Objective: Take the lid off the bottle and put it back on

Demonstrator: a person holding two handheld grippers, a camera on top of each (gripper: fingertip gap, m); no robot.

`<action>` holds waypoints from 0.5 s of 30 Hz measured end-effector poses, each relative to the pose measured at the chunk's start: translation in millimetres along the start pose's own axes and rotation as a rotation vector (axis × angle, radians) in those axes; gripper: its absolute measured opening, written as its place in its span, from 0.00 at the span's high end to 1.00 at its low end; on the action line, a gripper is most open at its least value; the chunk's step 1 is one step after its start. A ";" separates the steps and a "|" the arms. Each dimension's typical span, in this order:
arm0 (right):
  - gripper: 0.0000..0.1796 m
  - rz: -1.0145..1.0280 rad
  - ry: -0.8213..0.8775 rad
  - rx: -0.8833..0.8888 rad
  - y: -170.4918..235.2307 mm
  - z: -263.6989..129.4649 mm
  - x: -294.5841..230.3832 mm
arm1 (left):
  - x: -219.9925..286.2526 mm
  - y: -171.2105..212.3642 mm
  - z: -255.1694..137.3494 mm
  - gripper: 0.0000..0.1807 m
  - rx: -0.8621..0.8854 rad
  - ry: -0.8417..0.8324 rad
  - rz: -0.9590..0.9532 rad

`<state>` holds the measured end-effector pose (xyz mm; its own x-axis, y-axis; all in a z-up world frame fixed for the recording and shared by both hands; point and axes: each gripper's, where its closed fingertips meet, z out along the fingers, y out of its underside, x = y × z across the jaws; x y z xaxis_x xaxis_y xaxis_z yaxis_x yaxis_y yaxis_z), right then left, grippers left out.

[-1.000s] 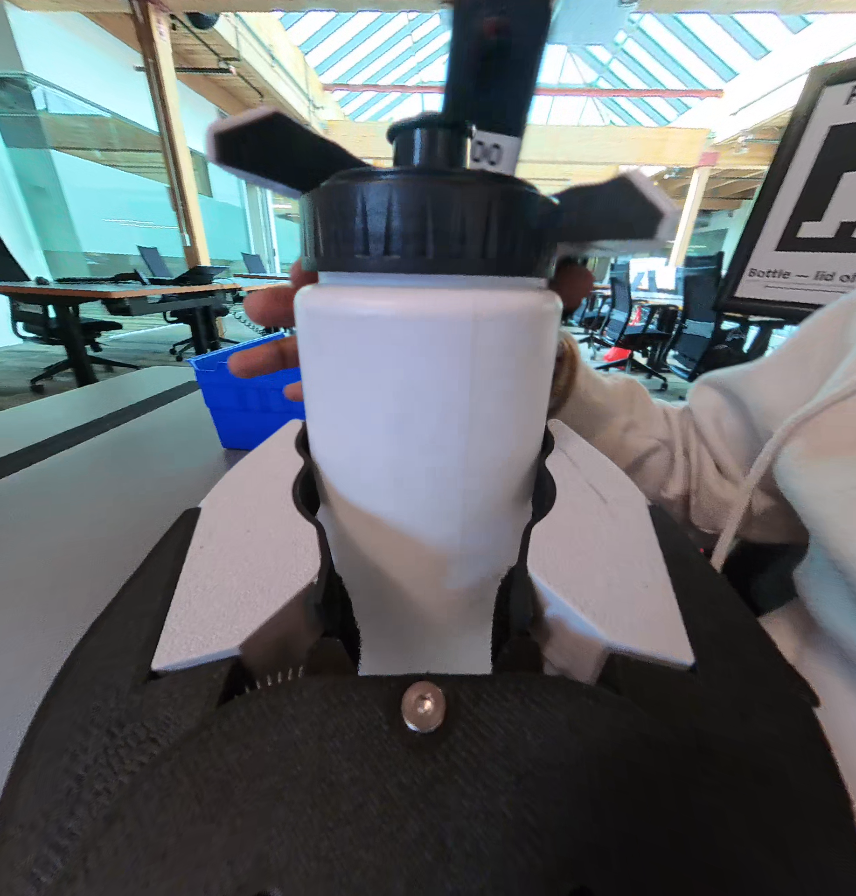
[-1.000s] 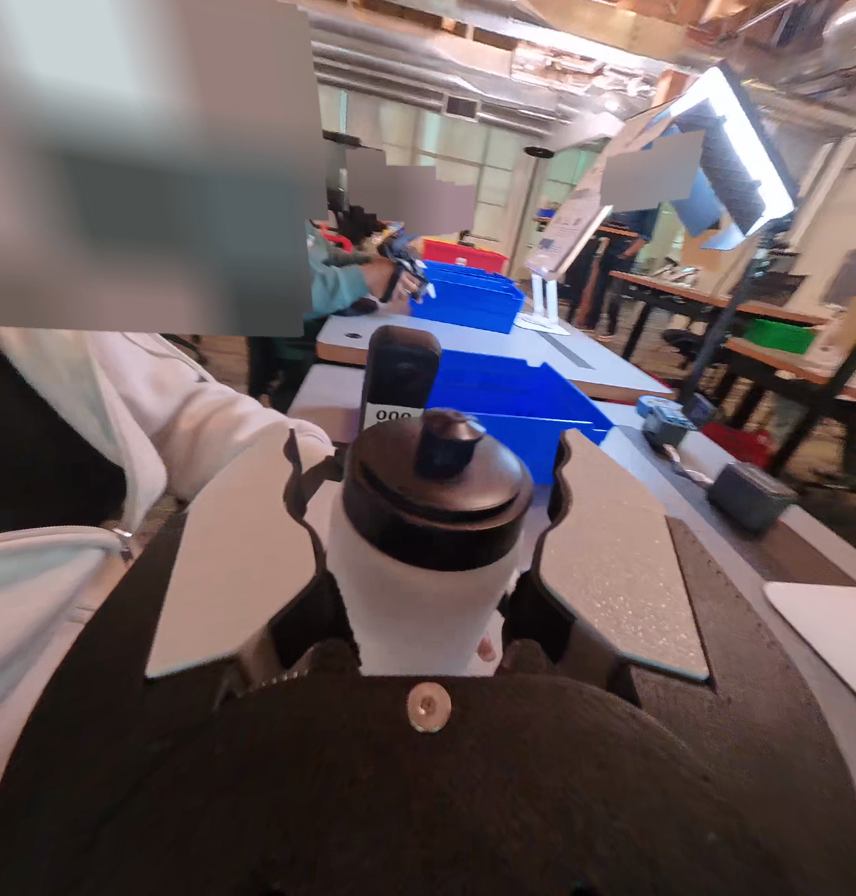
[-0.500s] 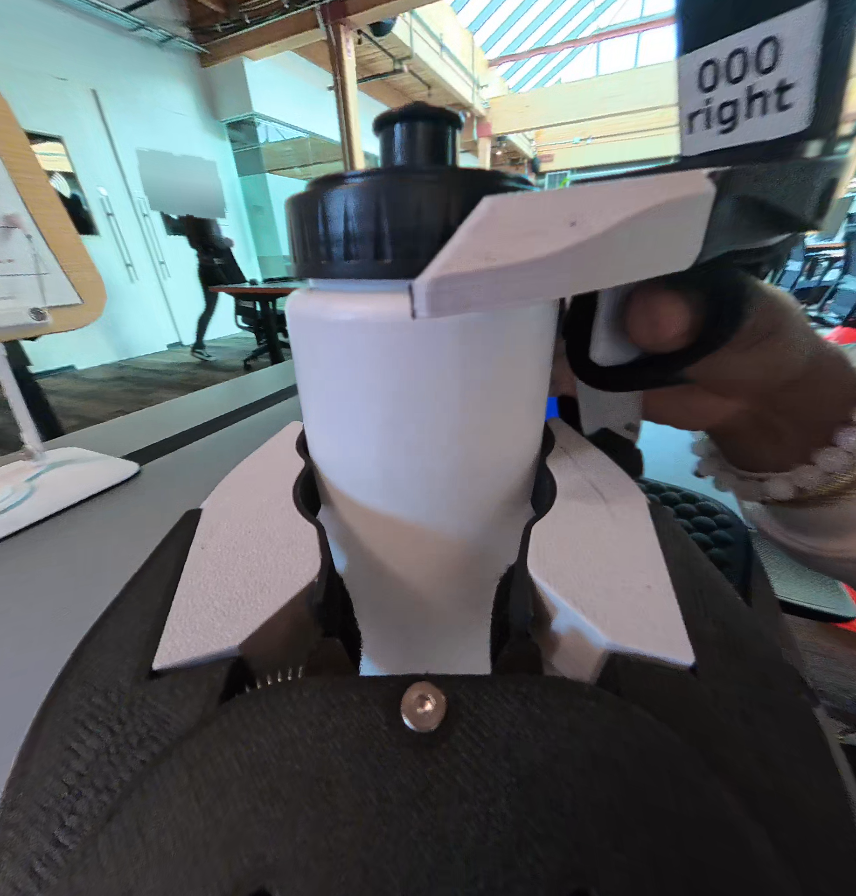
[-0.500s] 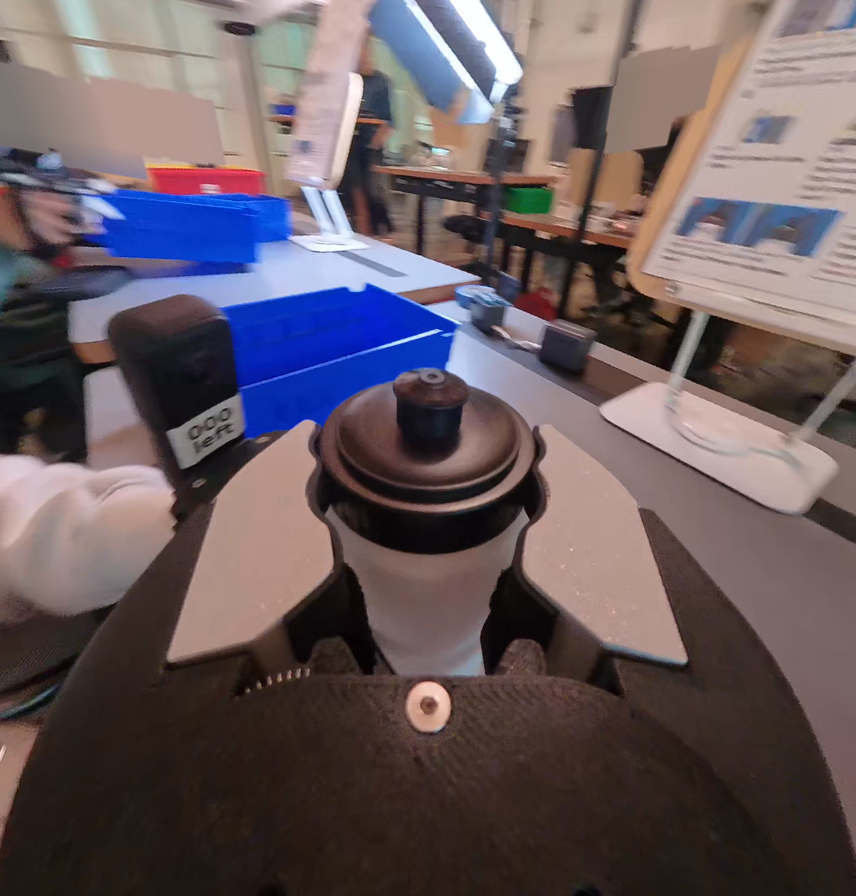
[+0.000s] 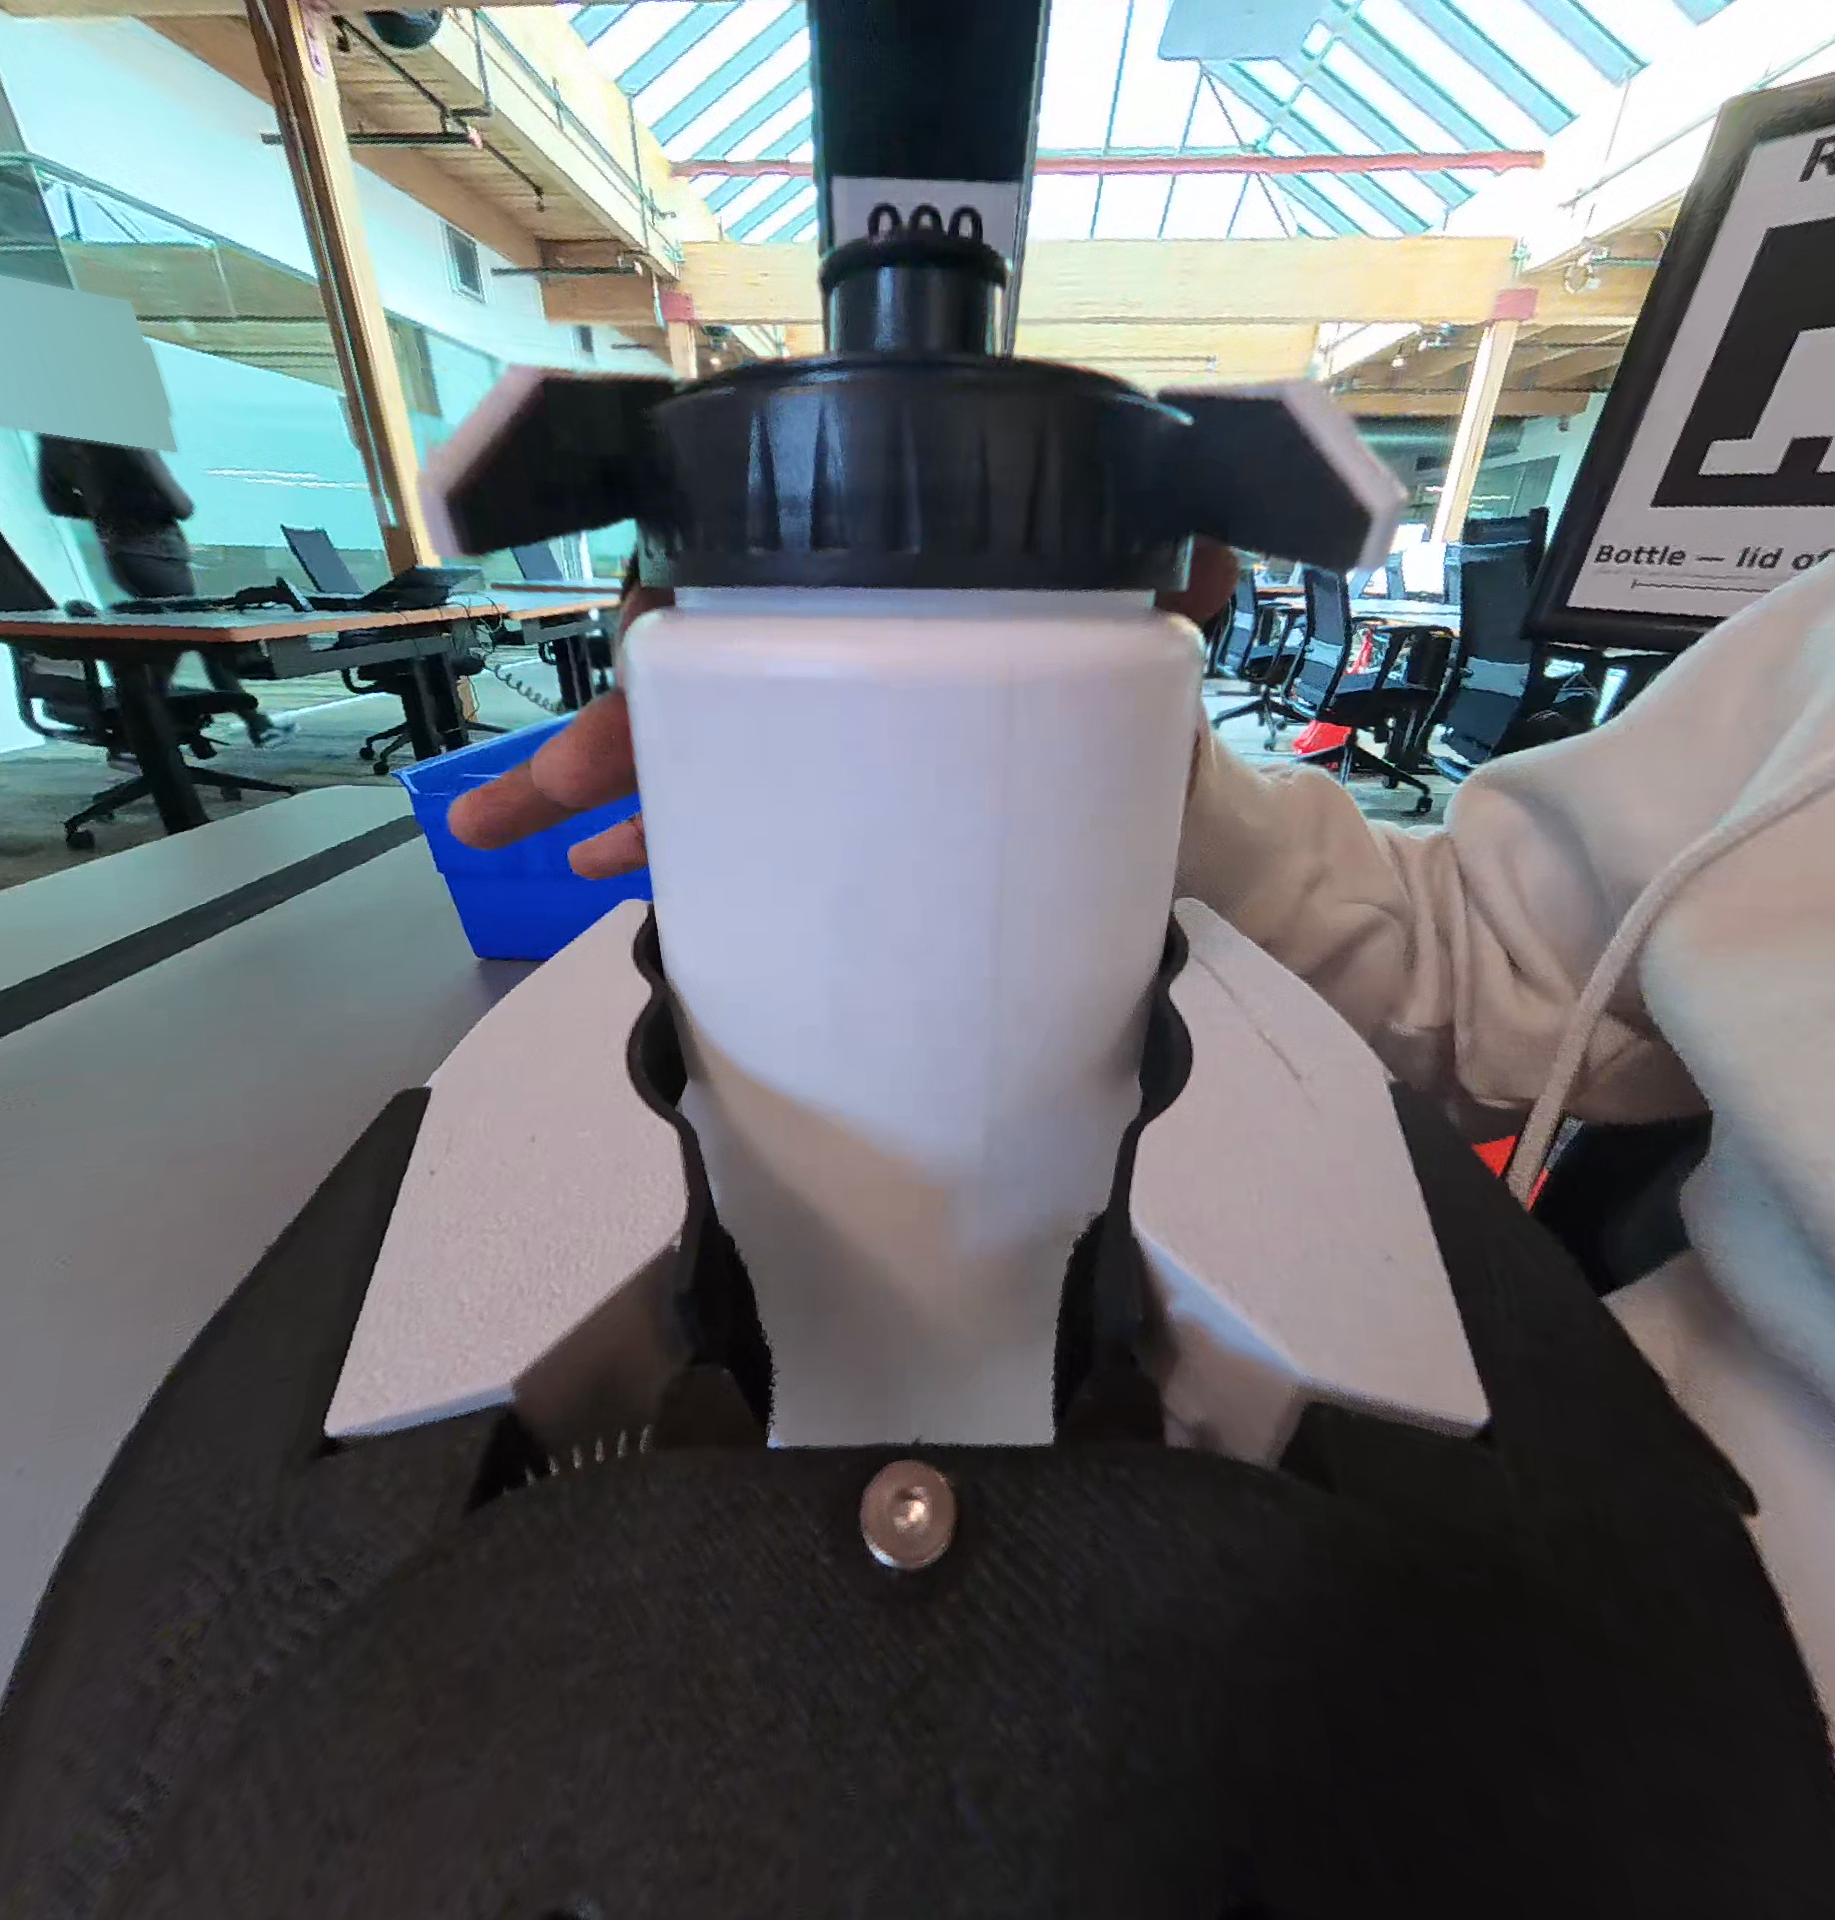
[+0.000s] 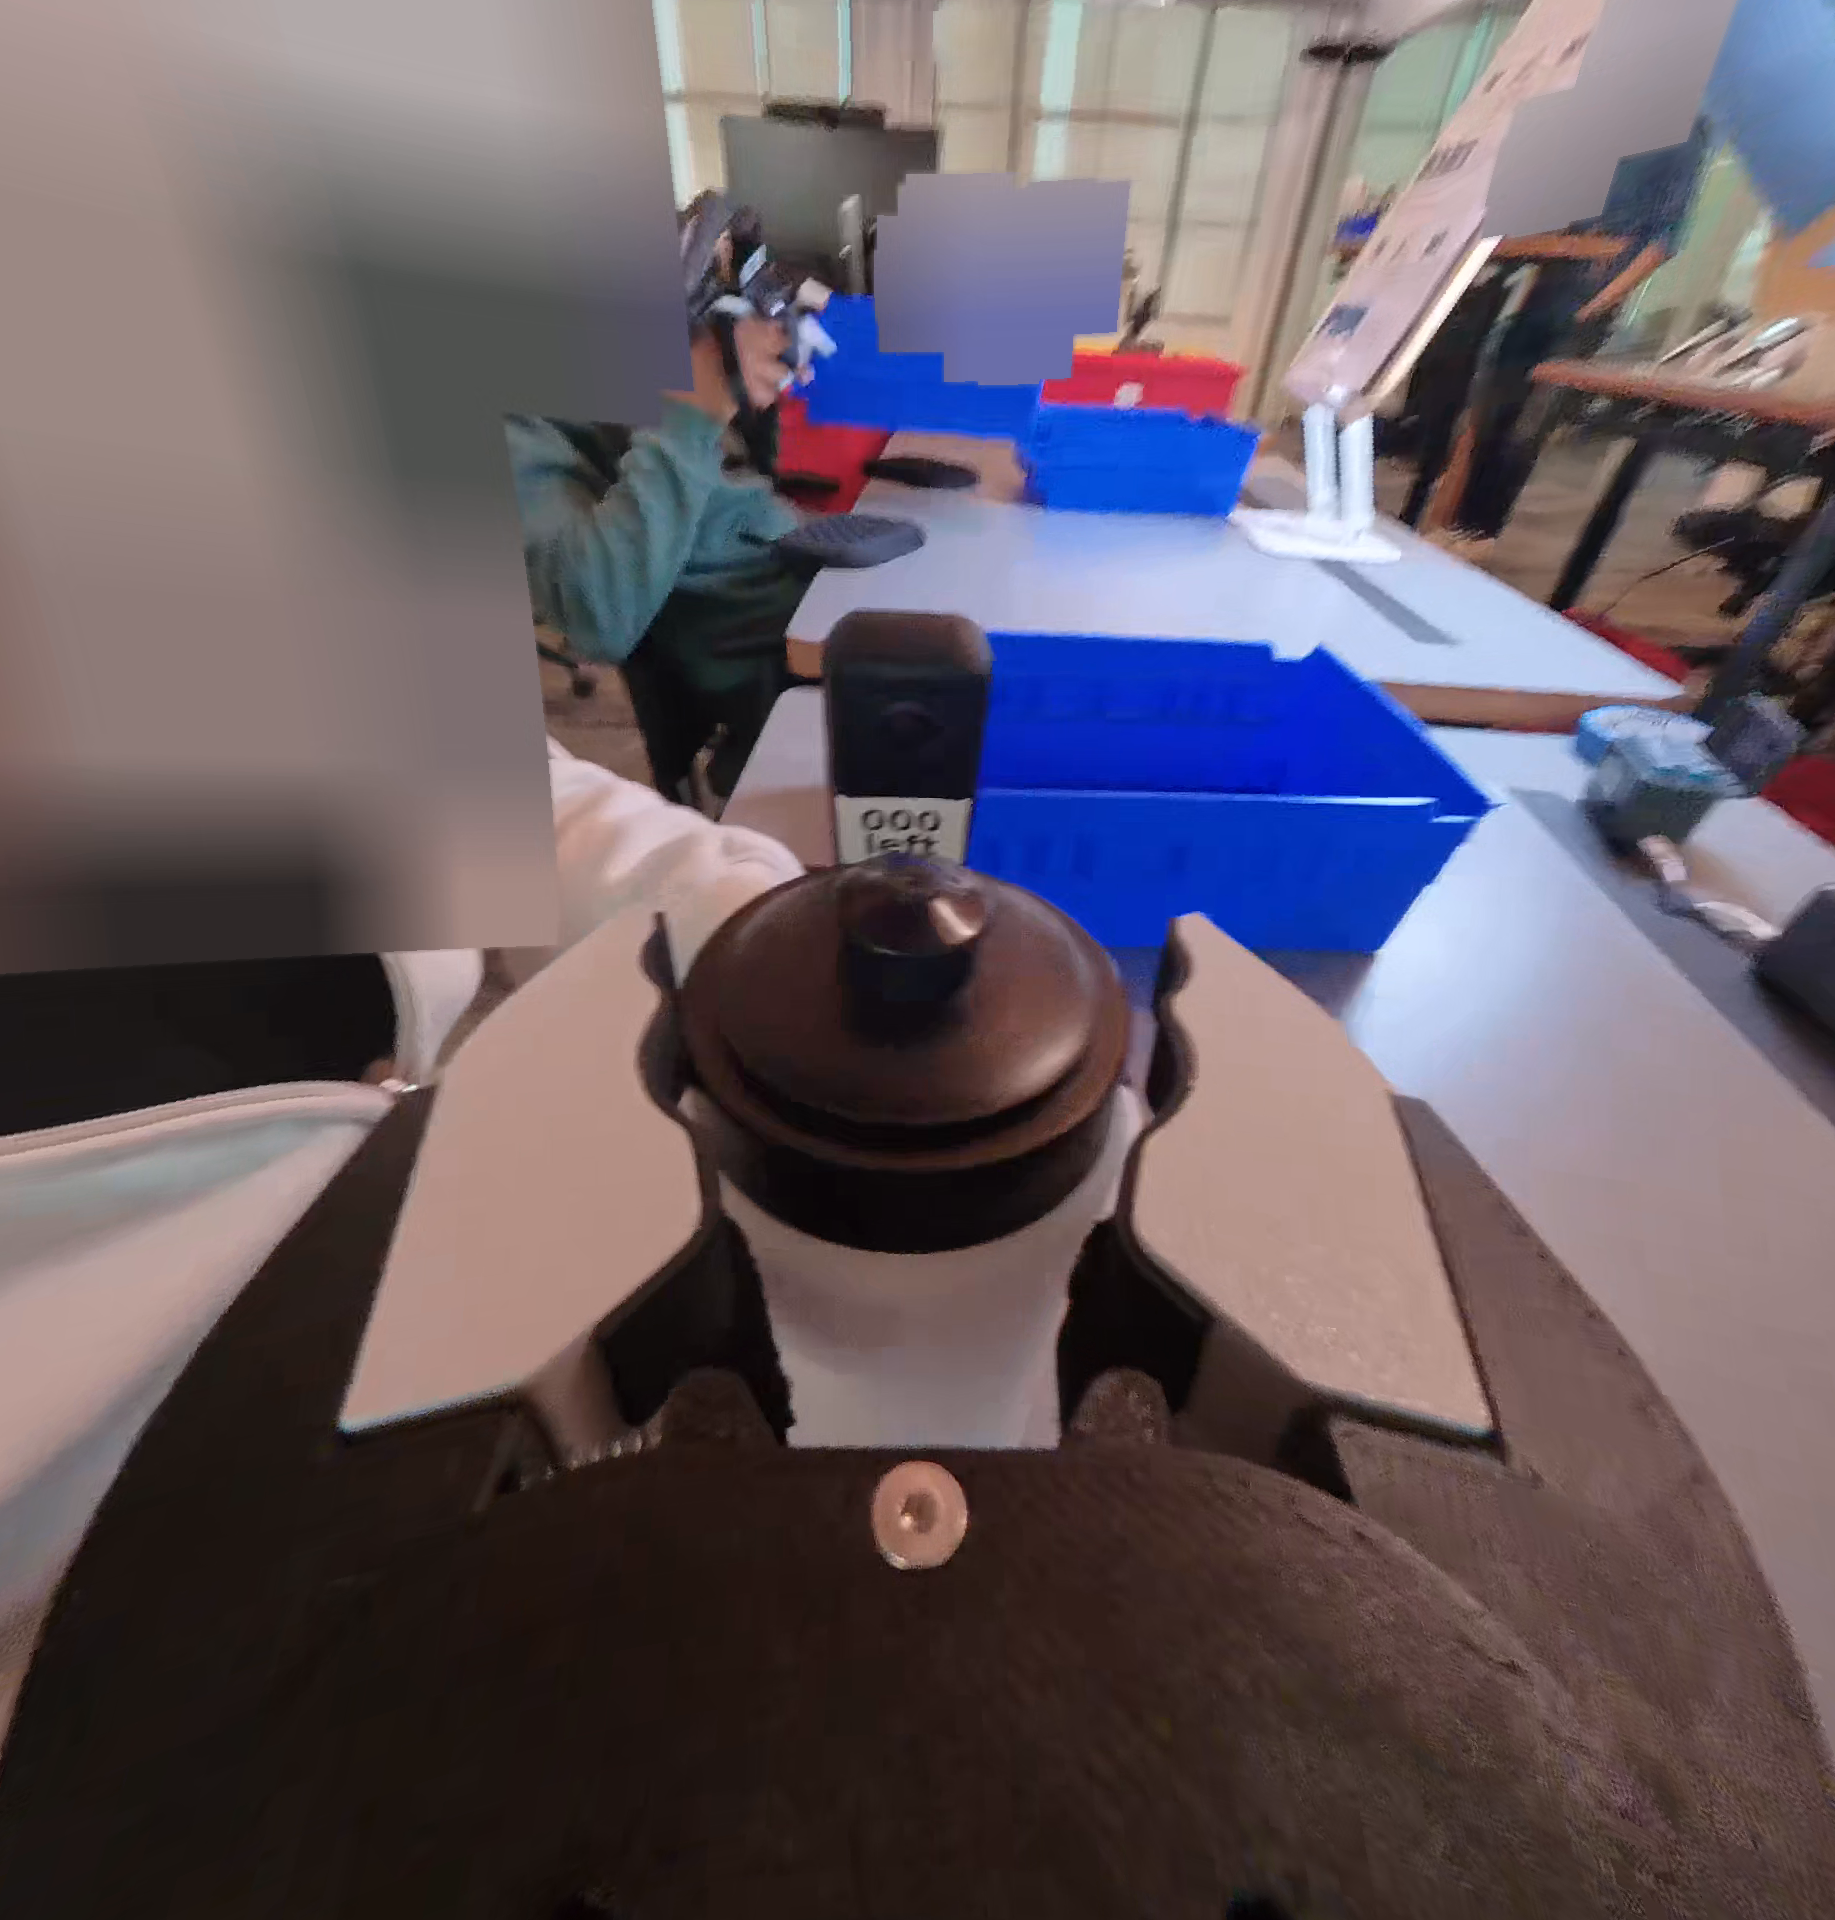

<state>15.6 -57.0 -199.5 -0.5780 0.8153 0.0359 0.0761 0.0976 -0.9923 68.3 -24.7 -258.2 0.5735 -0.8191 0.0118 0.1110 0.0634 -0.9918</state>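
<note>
Blue bin (image 6: 1193, 790) stands close behind the bottle (image 5: 913, 935).

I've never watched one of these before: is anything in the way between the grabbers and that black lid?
Nothing visible. The right gripper already has its jaws at the two sides of the black lid, which sits on the white bottle. The left gripper is shut on the bottle's body below.

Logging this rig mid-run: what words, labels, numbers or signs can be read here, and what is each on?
I don't copy out writing; here is what bears it.
White sticker above the lid, left wrist view: legible.
Second white sticker beyond the lid, right wrist view: legible.
Framed sign, right edge, left wrist view: partly cut off.
Tilted placard, right wrist view: blurred.
Bottle: none seen.
</note>
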 end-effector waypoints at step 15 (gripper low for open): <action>0.57 -0.003 0.635 0.011 -1.5 -5.8 14.9 | -12.6 3.5 0.8 0.51 -0.046 -0.315 0.172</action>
<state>11.5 -41.7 -196.7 0.0168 0.9950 0.0983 0.0652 0.0970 -0.9931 62.1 -13.7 -261.7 0.8033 -0.5826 -0.1239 -0.0411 0.1532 -0.9873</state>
